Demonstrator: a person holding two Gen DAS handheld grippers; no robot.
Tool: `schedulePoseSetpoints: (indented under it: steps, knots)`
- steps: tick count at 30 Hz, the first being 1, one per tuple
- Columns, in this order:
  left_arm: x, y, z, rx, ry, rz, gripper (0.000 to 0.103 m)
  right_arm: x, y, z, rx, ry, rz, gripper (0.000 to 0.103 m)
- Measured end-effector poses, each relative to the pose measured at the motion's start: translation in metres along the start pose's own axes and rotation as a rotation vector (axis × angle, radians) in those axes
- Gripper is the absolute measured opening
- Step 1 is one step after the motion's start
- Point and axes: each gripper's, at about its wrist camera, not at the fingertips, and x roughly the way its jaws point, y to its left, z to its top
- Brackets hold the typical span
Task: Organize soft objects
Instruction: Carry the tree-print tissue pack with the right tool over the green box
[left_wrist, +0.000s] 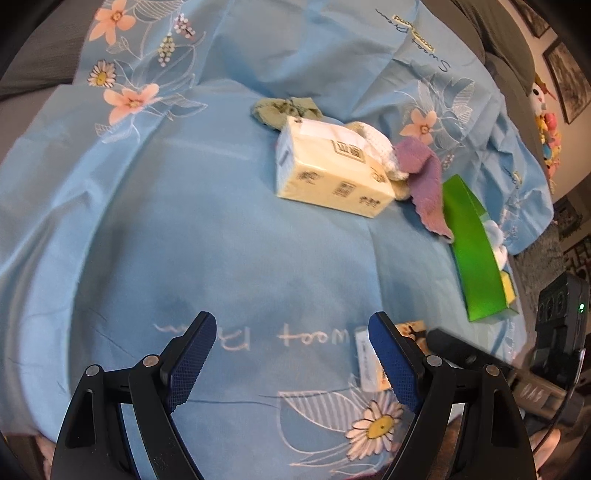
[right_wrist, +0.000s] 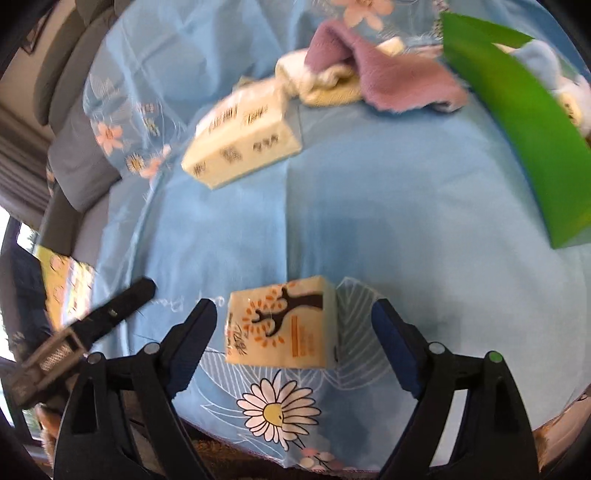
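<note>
- Two tissue packs showing: a large cream one (left_wrist: 332, 168) lying mid-sheet, a small one with a tree print (right_wrist: 282, 323) sitting between the right gripper's (right_wrist: 293, 339) spread fingers, not touched by either.
- One purple cloth (left_wrist: 424, 181), one white knit piece (left_wrist: 380, 146) and one olive-green cloth (left_wrist: 284, 110) crowding the large pack's far side, touching it.
- One green bag (left_wrist: 476, 251) standing open at the right, holding pale soft items.
- Left gripper (left_wrist: 291, 354) hanging released, jaws wide, over bare blue floral bedsheet (left_wrist: 184, 221).
- The left gripper is sitting just beside the small pack, at its left.
</note>
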Motion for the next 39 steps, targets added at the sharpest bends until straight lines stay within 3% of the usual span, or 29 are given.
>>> schedulePoseSetpoints:
  steps: [3, 5, 9, 11, 13, 14, 21, 31, 39]
  knots:
    - [0.009, -0.010, -0.008, 0.007, 0.045, -0.069, 0.085, -0.011, -0.010, 0.010, 0.045, -0.033, 0.053, 0.082]
    - [0.015, -0.018, -0.014, 0.018, 0.075, -0.107, 0.084, -0.014, -0.014, 0.009, 0.059, -0.035, 0.087, 0.062]
    - [0.033, -0.044, -0.031, 0.089, 0.142, -0.145, 0.063, -0.004, -0.016, 0.004, 0.079, 0.006, 0.142, 0.049]
    - [0.044, -0.053, -0.036, 0.108, 0.184, -0.134, 0.056, 0.006, -0.013, 0.003, 0.072, 0.026, 0.122, 0.048]
    - [0.047, -0.062, -0.038, 0.135, 0.170, -0.126, 0.055, 0.014, -0.013, 0.001, 0.073, 0.047, 0.102, 0.048]
    - [0.047, -0.065, -0.037, 0.148, 0.168, -0.130, 0.046, 0.018, -0.017, 0.002, 0.073, 0.056, 0.101, 0.048]
    - [0.037, -0.095, -0.036, 0.246, 0.119, -0.090, 0.044, 0.020, -0.020, 0.003, 0.076, 0.037, 0.104, 0.048]
    - [0.021, -0.188, -0.011, 0.440, -0.001, -0.200, 0.044, -0.068, -0.048, 0.020, 0.117, -0.217, 0.072, 0.049]
    - [0.038, -0.260, 0.002, 0.543, 0.006, -0.298, 0.044, -0.128, -0.093, 0.037, 0.176, -0.379, -0.008, 0.050]
